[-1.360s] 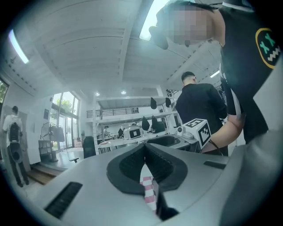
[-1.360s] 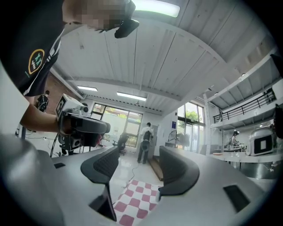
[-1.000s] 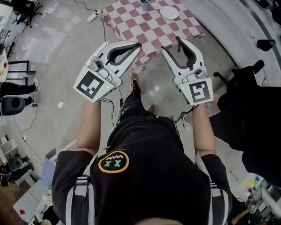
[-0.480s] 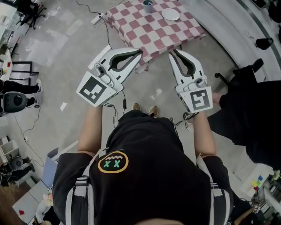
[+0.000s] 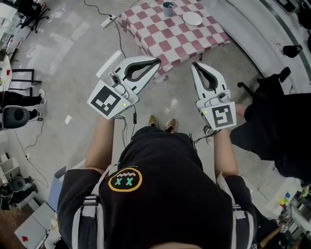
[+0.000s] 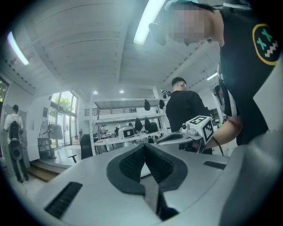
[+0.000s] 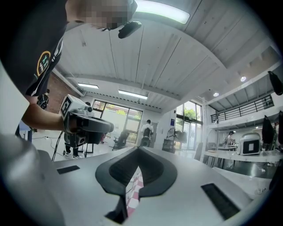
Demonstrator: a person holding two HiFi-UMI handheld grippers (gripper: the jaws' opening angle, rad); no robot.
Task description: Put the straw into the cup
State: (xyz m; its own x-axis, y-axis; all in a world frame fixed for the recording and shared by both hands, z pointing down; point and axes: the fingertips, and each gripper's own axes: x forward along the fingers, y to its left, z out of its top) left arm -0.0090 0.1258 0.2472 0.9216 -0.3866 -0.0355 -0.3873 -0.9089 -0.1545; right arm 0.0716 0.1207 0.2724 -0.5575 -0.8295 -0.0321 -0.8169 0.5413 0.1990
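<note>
Cup: a dark cup [image 5: 168,8] stands at the far end of the checked surface [image 5: 170,36], with a white plate [image 5: 192,18] near it on the right.
Straw: I can make none out in any view. What the cup holds is too small to tell.
Left claw [image 5: 158,62]: jaws together on nothing, held level, short of the surface's near edge.
Right claw [image 5: 194,63]: jaws have just been closing and now meet, nothing between them.
Bearing: the cup lies ahead, well apart from both claws, between their lines and slightly towards the left one. The plate is on the right one's side.
</note>
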